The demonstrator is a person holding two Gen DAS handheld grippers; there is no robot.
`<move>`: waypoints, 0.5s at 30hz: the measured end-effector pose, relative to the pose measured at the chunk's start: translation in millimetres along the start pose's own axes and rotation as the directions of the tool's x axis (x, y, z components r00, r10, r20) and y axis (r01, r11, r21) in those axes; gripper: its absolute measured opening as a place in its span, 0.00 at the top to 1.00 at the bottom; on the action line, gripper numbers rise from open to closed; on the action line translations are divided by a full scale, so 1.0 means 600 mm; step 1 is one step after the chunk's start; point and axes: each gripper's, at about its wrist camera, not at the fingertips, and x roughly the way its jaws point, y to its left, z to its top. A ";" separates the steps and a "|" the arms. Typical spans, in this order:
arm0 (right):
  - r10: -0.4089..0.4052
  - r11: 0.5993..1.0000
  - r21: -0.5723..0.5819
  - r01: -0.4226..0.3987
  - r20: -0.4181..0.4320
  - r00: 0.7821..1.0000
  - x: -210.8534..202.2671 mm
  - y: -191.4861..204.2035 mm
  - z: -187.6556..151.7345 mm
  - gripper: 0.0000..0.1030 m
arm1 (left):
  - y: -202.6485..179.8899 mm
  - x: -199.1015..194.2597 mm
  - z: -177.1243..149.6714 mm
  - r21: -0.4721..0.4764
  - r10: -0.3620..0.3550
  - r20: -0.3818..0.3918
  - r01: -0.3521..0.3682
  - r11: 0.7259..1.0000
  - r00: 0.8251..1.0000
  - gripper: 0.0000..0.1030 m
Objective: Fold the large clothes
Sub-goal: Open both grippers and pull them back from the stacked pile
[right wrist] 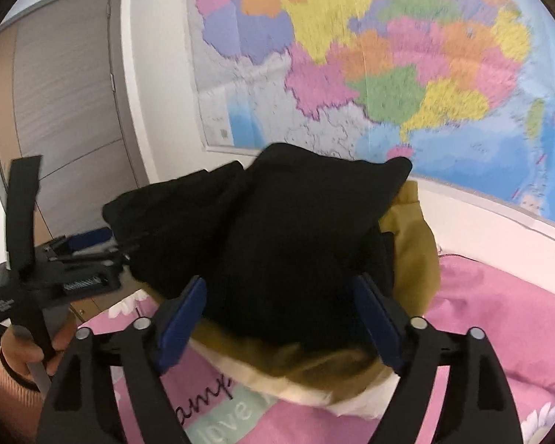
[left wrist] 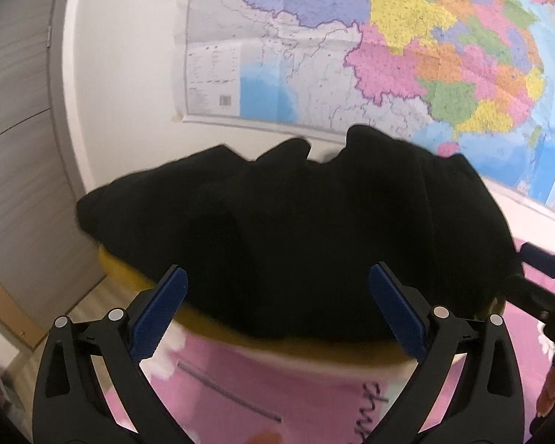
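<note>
Resting on a stack of other folded clothes, the black garment (left wrist: 288, 236) sits near the bed's far edge, by the wall with the map (left wrist: 370, 48). It looks already folded into a thick bundle, so the task seems close to finished for this piece; stacking it there probably keeps the rest of the bed free for the next one.

Both grippers flank the bundle. The left gripper (left wrist: 277, 309) has its jaws spread wide, one on each side of the garment's near edge, and no cloth is pinched between them. The right gripper (right wrist: 277, 318) stands the same way, jaws apart around the near side of the bundle. This pose suits either letting go after setting the bundle down or squaring it up; which one cannot be told.

Under the black garment lies a mustard piece (right wrist: 414, 259), and below that something white (right wrist: 351, 403), all on the pink bedcover (right wrist: 499, 314). The bedcover carries printed lettering, partly cut off.

Much is hidden. The black cloth shows almost no detail, so its folds, sleeves and type cannot be made out. The stack's far side is covered by the bundle. Motion blur softens the map and the cloth edges. A grey door (right wrist: 66, 111) stands at the left.
</note>
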 end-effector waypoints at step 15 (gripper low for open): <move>-0.049 0.999 -0.024 0.049 0.005 0.999 -0.072 0.052 -0.113 0.06 | -0.021 -0.105 -0.089 -0.035 0.022 -0.047 -0.023 0.999 0.999 0.05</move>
